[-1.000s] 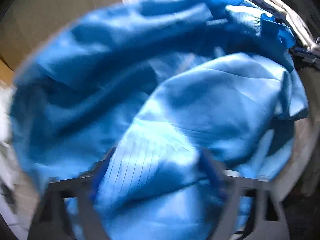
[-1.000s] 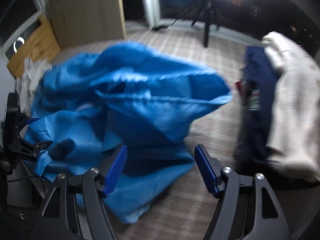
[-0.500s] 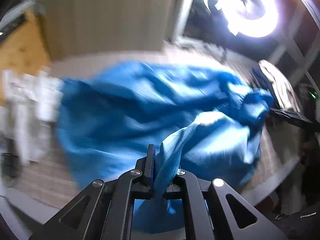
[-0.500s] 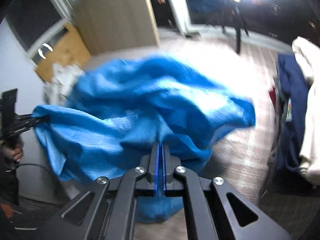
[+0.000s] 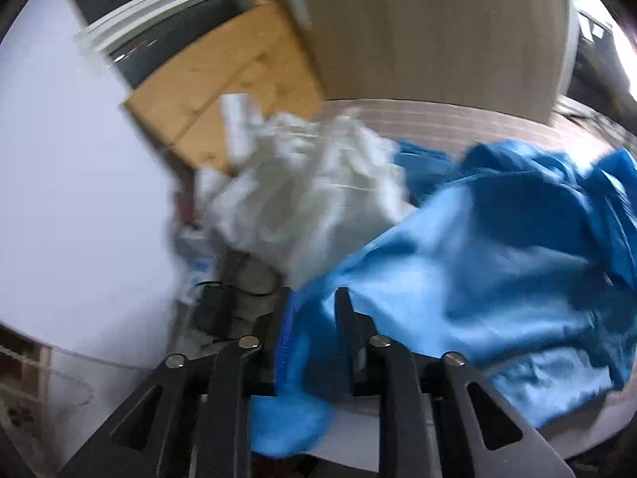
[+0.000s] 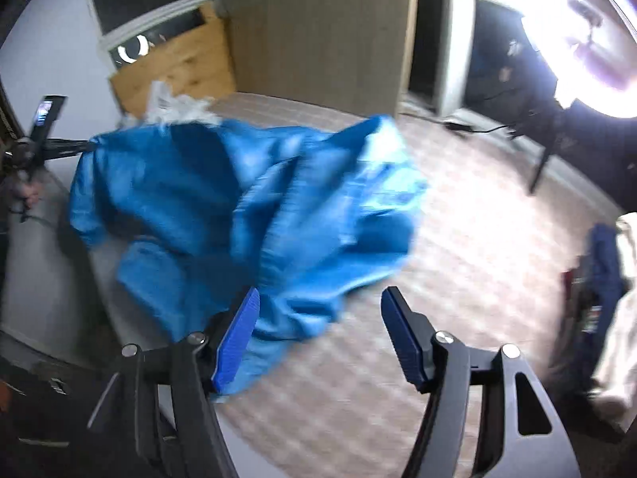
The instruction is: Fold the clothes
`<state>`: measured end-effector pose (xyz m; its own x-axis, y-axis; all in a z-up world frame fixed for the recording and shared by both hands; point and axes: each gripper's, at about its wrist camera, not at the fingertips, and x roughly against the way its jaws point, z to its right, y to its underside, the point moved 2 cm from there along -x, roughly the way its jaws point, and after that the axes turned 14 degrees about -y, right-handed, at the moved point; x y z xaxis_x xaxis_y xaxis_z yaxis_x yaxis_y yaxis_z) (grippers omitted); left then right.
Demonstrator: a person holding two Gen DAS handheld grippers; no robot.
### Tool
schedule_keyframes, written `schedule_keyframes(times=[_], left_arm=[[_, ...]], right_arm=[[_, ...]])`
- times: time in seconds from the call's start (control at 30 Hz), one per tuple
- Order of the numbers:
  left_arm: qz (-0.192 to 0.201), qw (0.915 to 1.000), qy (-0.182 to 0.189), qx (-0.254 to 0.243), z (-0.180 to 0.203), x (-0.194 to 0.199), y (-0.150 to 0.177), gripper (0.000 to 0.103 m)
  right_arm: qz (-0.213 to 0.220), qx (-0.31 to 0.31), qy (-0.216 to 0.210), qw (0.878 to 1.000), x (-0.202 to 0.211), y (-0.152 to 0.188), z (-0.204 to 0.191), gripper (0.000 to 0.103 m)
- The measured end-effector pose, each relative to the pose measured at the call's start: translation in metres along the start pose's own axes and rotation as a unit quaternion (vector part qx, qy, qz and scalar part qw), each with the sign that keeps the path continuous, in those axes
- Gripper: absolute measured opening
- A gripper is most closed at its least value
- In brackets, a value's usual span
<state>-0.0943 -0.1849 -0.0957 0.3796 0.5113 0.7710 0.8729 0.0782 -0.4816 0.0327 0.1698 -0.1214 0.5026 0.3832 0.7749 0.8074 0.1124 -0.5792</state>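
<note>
Left claw pinching blue garment; right claw spread, empty.

Left gripper at lower centre, jaws pinched on blue cloth. Right gripper at lower centre, jaws spread wide, holding nothing.

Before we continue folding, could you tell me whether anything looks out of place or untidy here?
Only the blue garment stands out: it is bunched and crumpled, not flat, pinched by the left hand-held gripper, while the right hand-held gripper is open.
</note>
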Motion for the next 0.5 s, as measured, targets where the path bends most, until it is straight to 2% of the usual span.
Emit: schedule_keyframes(times=[0.03,0.1,0.13,0.2,0.3,0.47,0.5], left_arm=[[0.004,0.9998,0.018,-0.009,0.012,0.002,0.001,0.033],[0.012,0.9980,0.055,-0.028,0.037,0.007,0.003,0.033],[0.016,0.9965,0.073,-0.037,0.049,0.010,0.004,0.033],[0.025,0.9918,0.110,-0.062,0.078,0.017,0.003,0.034],[0.038,0.9824,0.150,-0.105,0.131,0.031,-0.002,0.035],[0.043,0.9667,0.205,-0.148,0.202,0.053,-0.009,0.036],[0.044,0.9645,0.209,-0.156,0.213,0.055,-0.010,0.036]], right_arm=[[0.003,0.011,-0.003,1.000,-0.003,-0.006,-0.004,0.063],[0.011,0.034,-0.010,0.999,-0.013,-0.019,-0.014,0.063],[0.006,0.038,0.001,0.999,-0.023,-0.027,-0.016,0.063],[-0.012,0.036,0.033,0.999,-0.045,-0.045,-0.014,0.063],[-0.046,0.042,0.036,0.997,-0.084,-0.063,-0.006,0.063],[-0.123,0.099,0.090,0.983,-0.136,-0.058,0.005,0.062],[-0.127,0.102,0.083,0.983,-0.138,-0.056,0.014,0.045]])
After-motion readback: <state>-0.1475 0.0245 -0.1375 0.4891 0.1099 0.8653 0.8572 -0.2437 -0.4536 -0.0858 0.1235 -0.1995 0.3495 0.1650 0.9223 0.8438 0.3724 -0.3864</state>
